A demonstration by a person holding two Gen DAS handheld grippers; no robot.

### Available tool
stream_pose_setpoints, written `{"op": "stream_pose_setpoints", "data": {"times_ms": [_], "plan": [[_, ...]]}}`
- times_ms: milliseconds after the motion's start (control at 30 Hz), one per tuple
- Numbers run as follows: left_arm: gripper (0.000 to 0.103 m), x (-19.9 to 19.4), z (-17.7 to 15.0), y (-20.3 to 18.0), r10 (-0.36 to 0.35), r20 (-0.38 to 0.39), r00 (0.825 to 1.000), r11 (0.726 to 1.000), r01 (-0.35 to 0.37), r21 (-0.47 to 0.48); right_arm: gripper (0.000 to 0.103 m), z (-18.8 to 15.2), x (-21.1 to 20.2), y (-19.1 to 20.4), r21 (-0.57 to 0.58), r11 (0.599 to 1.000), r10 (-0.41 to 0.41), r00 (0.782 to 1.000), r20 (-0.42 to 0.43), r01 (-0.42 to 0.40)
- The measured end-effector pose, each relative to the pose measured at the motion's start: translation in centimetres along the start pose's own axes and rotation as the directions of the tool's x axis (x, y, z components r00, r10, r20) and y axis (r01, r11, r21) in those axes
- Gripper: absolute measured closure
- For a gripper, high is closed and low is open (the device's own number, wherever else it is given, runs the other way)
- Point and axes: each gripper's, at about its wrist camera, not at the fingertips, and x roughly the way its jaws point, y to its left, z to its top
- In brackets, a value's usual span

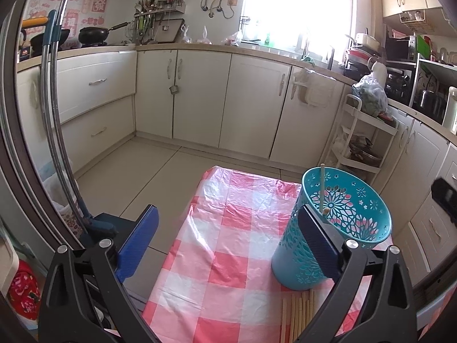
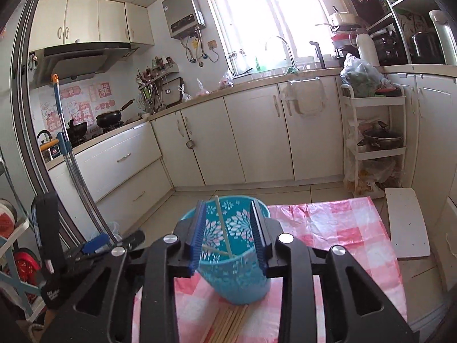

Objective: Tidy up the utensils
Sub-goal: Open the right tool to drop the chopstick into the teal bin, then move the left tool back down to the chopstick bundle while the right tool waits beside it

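The right gripper (image 2: 228, 234) hangs over the teal holder (image 2: 234, 280), jaws partly open around a loose chopstick (image 2: 223, 228). The left gripper (image 1: 228, 243) gapes wide, the holder (image 1: 297, 257) against its right jaw, more chopsticks (image 1: 300, 314) lying below.

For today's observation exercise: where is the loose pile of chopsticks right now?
The chopsticks lie flat on the checked tablecloth, at the foot of the teal holder, low in both wrist views.

One teal holder (image 1: 332, 228) stands on the counter (image 1: 217, 271), with one chopstick (image 1: 322, 188) inside (a second shows in the right view) and about nine chopsticks (image 1: 298, 311) loose beside it.
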Motion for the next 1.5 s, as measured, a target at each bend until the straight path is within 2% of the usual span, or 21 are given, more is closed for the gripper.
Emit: {"op": "stream_pose_setpoints", "data": {"times_ms": [67, 167, 300, 333, 500, 633, 833, 1033, 1133, 1200, 1367, 1500], "plan": [[0.009, -0.1, 0.0, -0.1, 0.0, 0.003, 1.0, 1.0, 0.0, 0.003, 0.071, -1.5, -0.5, 0.2, -0.005, 1.0, -0.009, 0.999, -0.037, 0.009], [0.008, -0.3, -0.1, -0.2, 0.0, 0.006, 1.0, 1.0, 0.0, 0.007, 0.071, -4.6, 0.2, 0.3, -0.007, 1.0, -0.024, 0.99, -0.137, 0.023], [0.008, -0.5, -0.1, -0.1, 0.005, 0.012, 1.0, 1.0, -0.005, 0.019, 0.072, -8.5, 2.5, -0.4, 0.018, 0.998, -0.05, 0.957, -0.286, 0.058], [0.008, -0.6, -0.1, 0.0, 0.006, 0.013, 1.0, 1.0, -0.006, 0.021, 0.075, -9.3, 3.2, -0.5, 0.019, 0.998, -0.056, 0.947, -0.317, 0.065], [0.008, -0.8, -0.2, 1.2, 0.029, 0.006, 1.0, 0.999, -0.029, 0.014, 0.083, -12.3, 5.9, -2.2, 0.066, 0.992, -0.073, 0.901, -0.428, 0.111], [0.008, -0.7, -0.6, 2.6, 0.069, -0.022, 0.997, 0.998, -0.069, 0.002, 0.083, -13.7, 7.1, -2.8, 0.079, 0.988, -0.082, 0.881, -0.465, 0.134], [0.008, 1.2, -1.9, 2.3, 0.11, -0.128, 0.986, 0.993, -0.104, 0.052, 0.083, -14.2, 8.1, -2.1, 0.077, 0.99, -0.069, 0.882, -0.467, 0.119], [0.008, 3.4, -4.0, 0.2, 0.113, -0.238, 0.965, 0.982, -0.072, 0.174, 0.083, -14.6, 8.9, -0.9, 0.009, 0.994, -0.092, 0.876, -0.473, 0.11], [0.008, 4.2, -5.1, -1.0, 0.104, -0.294, 0.95, 0.975, -0.038, 0.221, 0.089, -14.6, 8.8, -0.8, -0.025, 0.994, -0.105, 0.871, -0.479, 0.106], [0.008, 5.0, -6.1, -1.6, 0.08, -0.355, 0.931, 0.972, 0.006, 0.234, 0.094, -14.7, 8.7, -0.8, -0.058, 0.993, -0.118, 0.866, -0.486, 0.103], [0.008, 6.5, -8.8, -3.3, 0.032, -0.482, 0.875, 0.964, 0.101, 0.247, 0.095, -14.7, 8.5, -0.8, -0.109, 0.99, -0.134, 0.857, -0.498, 0.092], [0.008, 7.0, -10.0, -4.2, 0.028, -0.515, 0.857, 0.957, 0.125, 0.26, 0.095, -14.7, 8.0, -1.2, -0.133, 0.987, -0.145, 0.851, -0.505, 0.089]]}}
